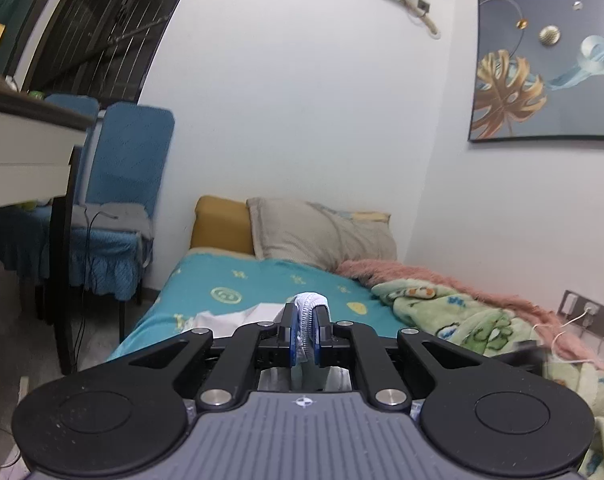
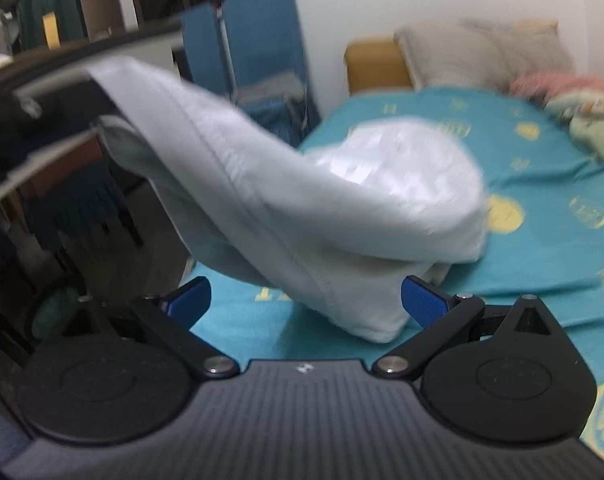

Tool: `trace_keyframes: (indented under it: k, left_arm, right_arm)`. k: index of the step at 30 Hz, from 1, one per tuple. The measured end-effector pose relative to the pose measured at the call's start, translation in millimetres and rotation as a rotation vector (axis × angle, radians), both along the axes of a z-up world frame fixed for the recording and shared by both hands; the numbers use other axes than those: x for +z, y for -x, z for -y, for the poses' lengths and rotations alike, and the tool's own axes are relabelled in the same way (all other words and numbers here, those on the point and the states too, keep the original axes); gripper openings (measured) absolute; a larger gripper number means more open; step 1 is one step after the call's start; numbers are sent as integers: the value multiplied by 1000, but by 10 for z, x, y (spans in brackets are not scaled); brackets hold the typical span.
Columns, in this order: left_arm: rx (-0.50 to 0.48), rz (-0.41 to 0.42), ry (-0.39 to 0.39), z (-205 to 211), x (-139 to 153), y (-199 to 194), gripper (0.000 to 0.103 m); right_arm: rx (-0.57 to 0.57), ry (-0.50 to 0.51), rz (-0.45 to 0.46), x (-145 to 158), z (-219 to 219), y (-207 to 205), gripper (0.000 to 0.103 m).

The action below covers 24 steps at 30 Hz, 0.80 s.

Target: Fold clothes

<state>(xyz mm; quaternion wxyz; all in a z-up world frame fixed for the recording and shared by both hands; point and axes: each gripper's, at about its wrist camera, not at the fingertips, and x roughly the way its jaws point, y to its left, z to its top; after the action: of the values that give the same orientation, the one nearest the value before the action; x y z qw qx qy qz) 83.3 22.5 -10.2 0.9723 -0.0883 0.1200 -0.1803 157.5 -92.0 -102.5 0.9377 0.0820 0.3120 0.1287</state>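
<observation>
one white garment [image 2: 310,200] | left hand-held gripper [image 1: 305,330] pinching hem | right hand-held gripper [image 2: 304,300] spread

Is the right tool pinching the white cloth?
No, the right tool stands wide open, its blue pads apart on either side of the white cloth, which hangs over the teal bed sheet.

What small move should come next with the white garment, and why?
Probably close the right gripper on the hanging hem: the left gripper pinches one edge of the white garment, while the right's jaws stand open around the lower fold.
</observation>
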Motion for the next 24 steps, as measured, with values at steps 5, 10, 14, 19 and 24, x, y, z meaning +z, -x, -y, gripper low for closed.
trace_keyframes:
  k: [5,10,14,19,24]
  left_arm:
    - [23,-109,-22,-72,-195,-297,8]
    - [-13,-174,-67,59,-376,-482,7]
    - [-39,-138,-116,226,-414,-409,7]
    - [29,-35,-87,137,-261,-286,7]
    - [129,44,-81,60,-159,-204,6]
  right_arm:
    - [-228,-146,-37,-77,441,-220,103]
    - [-393,-228,73,96,837,-149,103]
    - [-403,-184,57,55,861,-205,103]
    - [-405,-15,-134,-242,719,-310,103]
    - [-449,-69,-213,-276,802,-195,103]
